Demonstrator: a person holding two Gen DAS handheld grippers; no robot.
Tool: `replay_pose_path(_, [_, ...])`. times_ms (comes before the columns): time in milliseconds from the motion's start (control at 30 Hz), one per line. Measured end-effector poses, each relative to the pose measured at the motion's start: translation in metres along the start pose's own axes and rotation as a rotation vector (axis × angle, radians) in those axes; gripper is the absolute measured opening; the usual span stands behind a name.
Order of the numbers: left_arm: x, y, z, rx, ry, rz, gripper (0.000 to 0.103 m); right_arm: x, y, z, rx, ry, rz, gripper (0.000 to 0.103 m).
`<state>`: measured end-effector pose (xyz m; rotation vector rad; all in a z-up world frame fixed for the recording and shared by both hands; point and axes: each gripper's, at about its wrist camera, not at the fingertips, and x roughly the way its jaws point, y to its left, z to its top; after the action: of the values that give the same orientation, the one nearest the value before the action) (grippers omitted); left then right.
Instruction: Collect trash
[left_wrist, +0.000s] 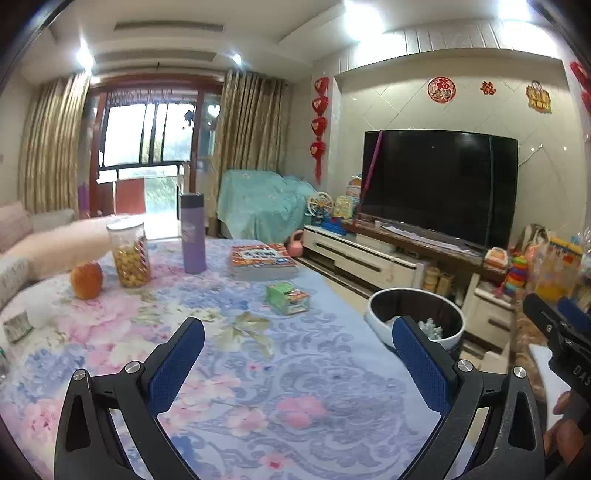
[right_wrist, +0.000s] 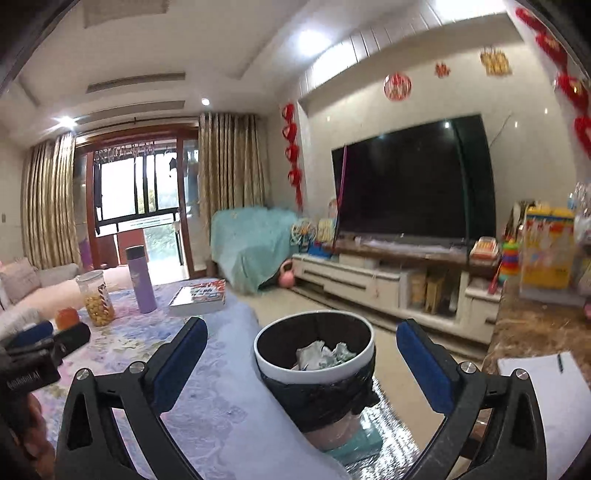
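A white trash bin (right_wrist: 352, 363) with a black liner stands on the floor beside the table, with crumpled paper (right_wrist: 325, 354) inside; it also shows in the left wrist view (left_wrist: 376, 325). My right gripper (right_wrist: 301, 345) is open and empty, hovering above the bin. My left gripper (left_wrist: 297, 341) is open and empty above the flowered tablecloth (left_wrist: 258, 387). A green snack packet (left_wrist: 288, 297) lies on the cloth ahead of the left gripper. A crumpled wrapper (left_wrist: 16, 325) lies at the table's left edge.
On the table stand a snack jar (left_wrist: 129, 253), a purple flask (left_wrist: 192, 232), an orange fruit (left_wrist: 86, 278) and a book (left_wrist: 262, 260). A sofa is at the left. A TV (left_wrist: 439, 184) on a low cabinet is at the right.
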<state>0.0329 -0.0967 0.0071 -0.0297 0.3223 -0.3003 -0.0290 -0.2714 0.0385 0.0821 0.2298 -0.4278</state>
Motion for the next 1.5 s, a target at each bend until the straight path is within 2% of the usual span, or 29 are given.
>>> replay_pose_path(200, [-0.003, -0.01, -0.02, 0.036, -0.015, 0.048, 0.103, 0.002, 0.009, -0.015, 0.005, 0.008, -0.009, 0.103])
replay_pose_path(333, [-0.004, -0.015, -0.024, 0.059, -0.025, 0.071, 0.103, 0.004, 0.01, -0.025, 0.018, 0.043, 0.005, 0.103])
replay_pose_path(533, [-0.003, -0.014, -0.024, 0.059, -0.034, 0.097, 0.103, 0.001, 0.016, -0.03, 0.006, 0.048, 0.013, 0.103])
replay_pose_path(1500, [0.001, -0.006, -0.031, 0.078, -0.048, 0.121, 0.103, -0.003, 0.016, -0.03, 0.02, 0.045, 0.028, 0.103])
